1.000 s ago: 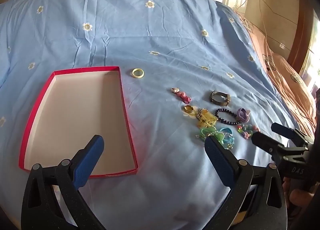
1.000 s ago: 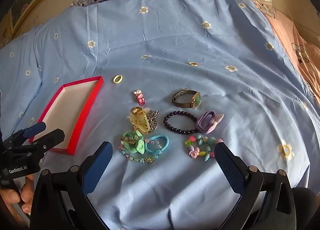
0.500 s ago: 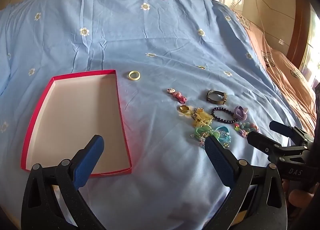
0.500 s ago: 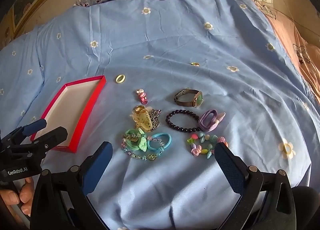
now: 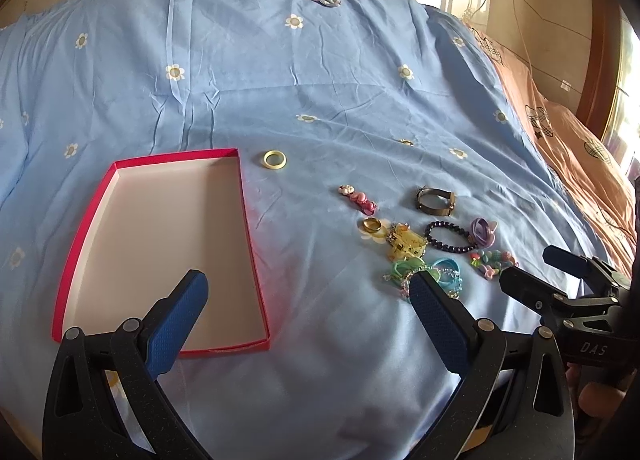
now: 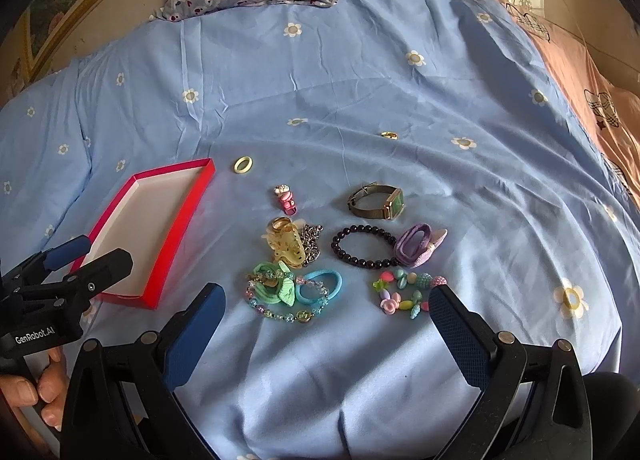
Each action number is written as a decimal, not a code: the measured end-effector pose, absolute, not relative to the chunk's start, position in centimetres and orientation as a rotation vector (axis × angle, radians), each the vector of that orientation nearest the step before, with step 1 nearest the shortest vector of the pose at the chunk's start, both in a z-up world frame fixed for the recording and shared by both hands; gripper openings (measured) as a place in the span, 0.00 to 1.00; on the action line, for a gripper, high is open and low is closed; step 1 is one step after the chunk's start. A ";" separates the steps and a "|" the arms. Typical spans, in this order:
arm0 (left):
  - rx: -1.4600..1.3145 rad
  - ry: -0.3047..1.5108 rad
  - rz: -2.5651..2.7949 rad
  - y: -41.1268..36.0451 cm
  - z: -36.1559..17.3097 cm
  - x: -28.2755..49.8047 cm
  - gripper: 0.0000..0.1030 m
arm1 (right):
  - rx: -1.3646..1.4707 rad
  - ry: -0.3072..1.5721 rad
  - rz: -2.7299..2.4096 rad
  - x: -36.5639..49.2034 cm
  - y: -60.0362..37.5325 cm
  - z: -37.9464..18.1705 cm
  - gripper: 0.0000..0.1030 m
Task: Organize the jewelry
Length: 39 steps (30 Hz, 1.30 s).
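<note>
Nothing gripped so far: right gripper (image 6: 326, 310) hanging with jaws spread wide and empty, left gripper (image 5: 306, 300) likewise spread and empty above the blue bedsheet (image 6: 400, 71). Just ahead of the right tongs, nearly between the two pads, the jewelry cluster: green-and-blue hair ties with a clear bead chain (image 6: 294, 294) closest, slightly toward the left pad; pastel bead bracelet (image 6: 406, 294) almost touching the tip of the right pad; farther out, dark bead bracelet (image 6: 366, 246), purple scrunchie (image 6: 416, 246), yellow hair claw (image 6: 286, 246), watch (image 6: 378, 201), pink clip (image 6: 286, 199). Farther still and to the left, a pale yellow ring (image 6: 243, 164) just beside the far corner of the red tray (image 6: 180, 232). Tray empty, lying left of the right tongs and directly ahead of the left tongs' left pad (image 5: 176, 326), long axis running away from the holder. Seen from the left tongs, the cluster off to the right, beyond the right pad (image 5: 438, 320). Probable first pick: right gripper nearer, a short forward drop onto the hair ties or pastel bracelet, then a carry leftward to the tray. Hair-tie bundle lying crosswise, so jaws closing across it likely to catch the entangled bead chain too.
</note>
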<state>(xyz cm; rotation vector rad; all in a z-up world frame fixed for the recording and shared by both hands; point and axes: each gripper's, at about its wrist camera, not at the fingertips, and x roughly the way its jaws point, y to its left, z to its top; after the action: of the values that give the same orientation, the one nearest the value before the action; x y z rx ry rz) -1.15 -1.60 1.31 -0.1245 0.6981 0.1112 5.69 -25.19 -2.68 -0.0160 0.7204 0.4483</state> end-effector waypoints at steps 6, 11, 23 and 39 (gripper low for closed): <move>-0.126 0.698 0.111 -1.5 1.5 -1.2 0.98 | -0.017 0.717 0.450 5.7 -25.2 -2.6 0.99; -0.124 0.700 0.112 -1.6 1.4 -1.3 0.98 | -0.017 0.715 0.451 5.6 -25.2 -2.6 0.99; -0.123 0.706 0.116 -1.3 1.4 -1.5 0.98 | -0.011 0.718 0.459 5.6 -25.0 -2.6 0.99; -0.122 0.719 0.121 -1.3 1.1 -0.5 0.98 | -0.008 0.718 0.459 5.6 -25.1 -2.7 0.99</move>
<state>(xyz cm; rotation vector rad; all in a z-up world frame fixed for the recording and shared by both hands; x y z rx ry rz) -0.47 -1.28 1.15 -0.1220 0.7187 0.1209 5.64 -25.06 -2.68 -0.0085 0.7185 0.4589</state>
